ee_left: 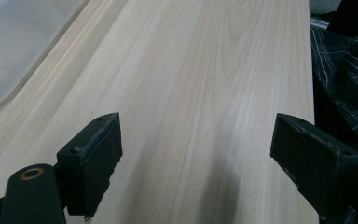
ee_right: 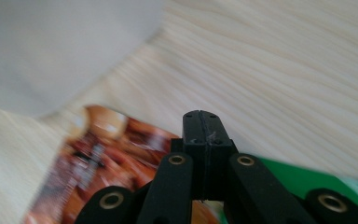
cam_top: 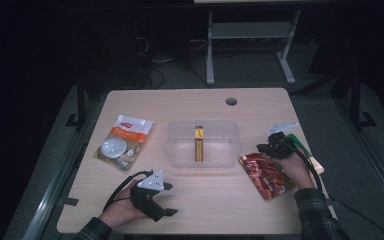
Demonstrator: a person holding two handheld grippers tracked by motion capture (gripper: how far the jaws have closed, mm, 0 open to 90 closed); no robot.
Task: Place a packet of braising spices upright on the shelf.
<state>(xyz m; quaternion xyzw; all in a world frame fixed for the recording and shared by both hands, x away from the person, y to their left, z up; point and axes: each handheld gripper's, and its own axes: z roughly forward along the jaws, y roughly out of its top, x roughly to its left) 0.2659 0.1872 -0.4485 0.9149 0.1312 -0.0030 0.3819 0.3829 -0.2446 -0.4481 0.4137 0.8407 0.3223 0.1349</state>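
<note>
At the right edge of the worktop (cam_top: 200,210), the right gripper (cam_top: 274,145), jaws together, hovers over the red snack bag (cam_top: 265,175), which likely goes next into the clear tub (cam_top: 204,144), while the left gripper (cam_top: 166,200) rests, jaws apart.

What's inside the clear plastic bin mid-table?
The clear bin holds one narrow yellow-and-black box, lying lengthwise near its middle. Nothing else shows through the walls; the print on the box is too small to read.

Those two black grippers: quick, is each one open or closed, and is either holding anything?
Left gripper: open, nothing between its jaws, over bare table.
Right gripper: closed, jaws pressed together, nothing visibly gripped, above the red snack bag.
</note>
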